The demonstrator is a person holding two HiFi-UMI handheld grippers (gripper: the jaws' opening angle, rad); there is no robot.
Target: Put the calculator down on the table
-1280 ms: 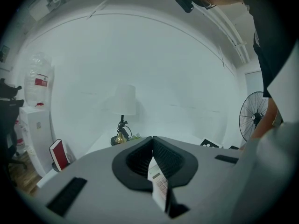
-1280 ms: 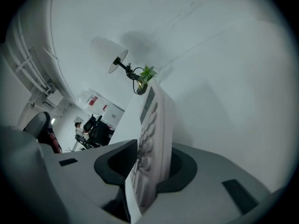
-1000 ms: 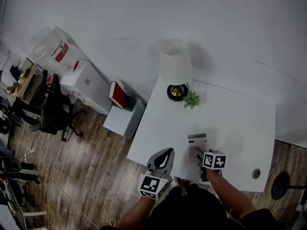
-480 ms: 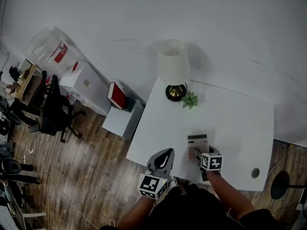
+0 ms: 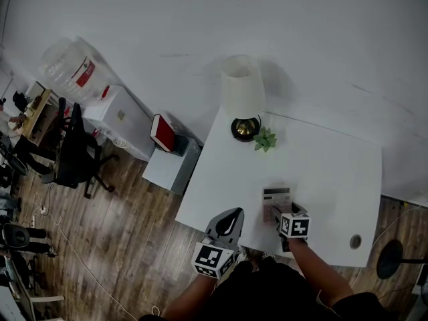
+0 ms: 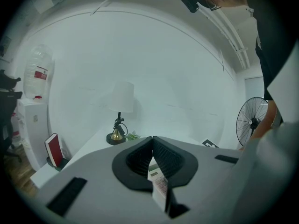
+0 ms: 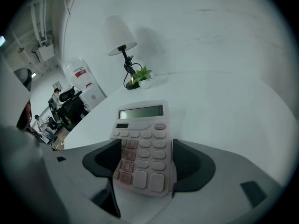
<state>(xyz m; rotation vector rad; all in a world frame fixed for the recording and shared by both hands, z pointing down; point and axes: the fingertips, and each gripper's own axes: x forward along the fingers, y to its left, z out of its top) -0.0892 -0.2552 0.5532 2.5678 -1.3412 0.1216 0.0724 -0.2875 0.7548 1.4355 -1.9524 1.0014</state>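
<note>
The pale pink calculator [image 5: 275, 199] lies on the white table [image 5: 321, 166] near its front edge, display end pointing away from me. My right gripper [image 5: 277, 214] reaches down over its near end. In the right gripper view the calculator [image 7: 142, 143] sits between the dark pads [image 7: 187, 160] of the right gripper [image 7: 145, 144], whose jaws have just been opening and stand wide, not pressing on it. My left gripper [image 5: 233, 212] hovers at the table's front left corner, shut and empty. In the left gripper view its tips [image 6: 153, 140] meet, and the calculator [image 6: 159, 183] shows below them.
A lamp with a white shade [image 5: 243, 92] and a small green plant [image 5: 265, 139] stand at the table's far left. A cable hole [image 5: 355, 241] is at the front right. On the floor to the left are a red book [image 5: 163, 132], a low cabinet and an office chair [image 5: 73, 156]; a fan [image 5: 394, 256] stands on the right.
The right gripper's marker cube has edged slightly to the left. The calculator lies in the same place on the table. The left gripper has not moved.
</note>
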